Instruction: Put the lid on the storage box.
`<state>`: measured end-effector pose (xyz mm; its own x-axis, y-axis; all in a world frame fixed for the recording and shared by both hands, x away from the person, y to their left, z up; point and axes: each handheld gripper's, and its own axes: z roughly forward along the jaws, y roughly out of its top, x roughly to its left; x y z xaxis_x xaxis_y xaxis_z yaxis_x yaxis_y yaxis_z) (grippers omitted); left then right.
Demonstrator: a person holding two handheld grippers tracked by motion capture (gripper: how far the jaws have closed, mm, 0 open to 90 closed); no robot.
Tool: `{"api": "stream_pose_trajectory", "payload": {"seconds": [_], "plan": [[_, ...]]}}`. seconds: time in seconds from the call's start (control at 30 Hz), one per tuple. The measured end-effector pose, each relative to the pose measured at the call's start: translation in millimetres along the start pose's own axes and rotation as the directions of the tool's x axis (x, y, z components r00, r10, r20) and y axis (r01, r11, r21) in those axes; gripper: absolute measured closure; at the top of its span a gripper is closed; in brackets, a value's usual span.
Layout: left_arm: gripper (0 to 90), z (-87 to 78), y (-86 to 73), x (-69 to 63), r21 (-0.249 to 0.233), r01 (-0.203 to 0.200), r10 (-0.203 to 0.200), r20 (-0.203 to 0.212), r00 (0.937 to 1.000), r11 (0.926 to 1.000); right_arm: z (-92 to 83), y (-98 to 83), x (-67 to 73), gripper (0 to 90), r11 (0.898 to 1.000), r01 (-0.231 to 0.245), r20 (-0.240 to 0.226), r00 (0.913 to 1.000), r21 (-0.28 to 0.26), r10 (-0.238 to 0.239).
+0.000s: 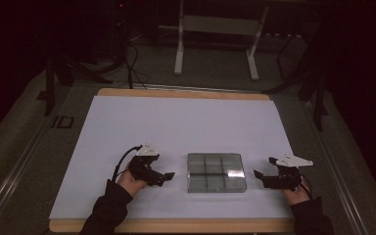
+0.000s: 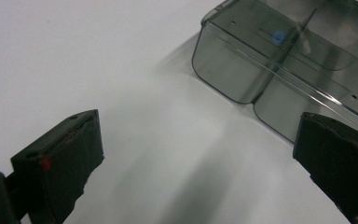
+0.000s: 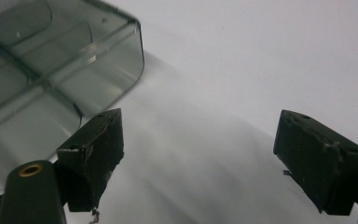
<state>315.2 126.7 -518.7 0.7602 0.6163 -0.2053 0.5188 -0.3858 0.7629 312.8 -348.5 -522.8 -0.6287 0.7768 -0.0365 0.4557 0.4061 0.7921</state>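
Between gaping left claw (image 1: 169, 176) and right claw (image 1: 257, 177): clear box (image 1: 216, 172).

One clear smoky plastic box (image 1: 216, 172) sits on the counter (image 1: 127, 122), divided into six compartments, three across and two deep. Inside it lies one small blue ring (image 2: 278, 37). Two grippers are present, the left gripper (image 1: 169, 176) and the right gripper (image 1: 257, 175), each with two black jaws spread apart.
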Motion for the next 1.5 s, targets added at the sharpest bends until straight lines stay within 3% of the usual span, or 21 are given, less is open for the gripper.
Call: {"api": "stream_pose_trajectory", "payload": {"seconds": [0.33,0.83,1.17,1.5], "plan": [[2.4,-5.5,-9.7,-5.9,-0.002,-0.022,0.021,-0.034,0.9992,0.9998,-12.4,-11.7,0.4,15.6,1.000,0.001,0.037,0.9993,-0.003,0.000],[2.4,-20.6,-28.0,-3.2,-0.009,-0.001,0.000,-0.077,0.9970,1.0000,-20.9,-26.5,-6.0,15.5,0.999,-0.033,0.078,0.9964,-0.006,0.033],[2.4,-17.8,-37.8,-2.8,0.002,0.007,-0.007,-0.085,0.9964,1.0000,-24.8,-30.2,-9.9,15.3,0.999,-0.044,0.109,0.9929,-0.022,0.047],[2.4,-20.3,-40.6,-2.4,-0.030,0.018,-0.021,-0.101,0.9946,0.9994,-26.2,-31.5,-10.3,15.0,0.997,-0.059,0.127,0.9899,-0.042,0.064]]}}
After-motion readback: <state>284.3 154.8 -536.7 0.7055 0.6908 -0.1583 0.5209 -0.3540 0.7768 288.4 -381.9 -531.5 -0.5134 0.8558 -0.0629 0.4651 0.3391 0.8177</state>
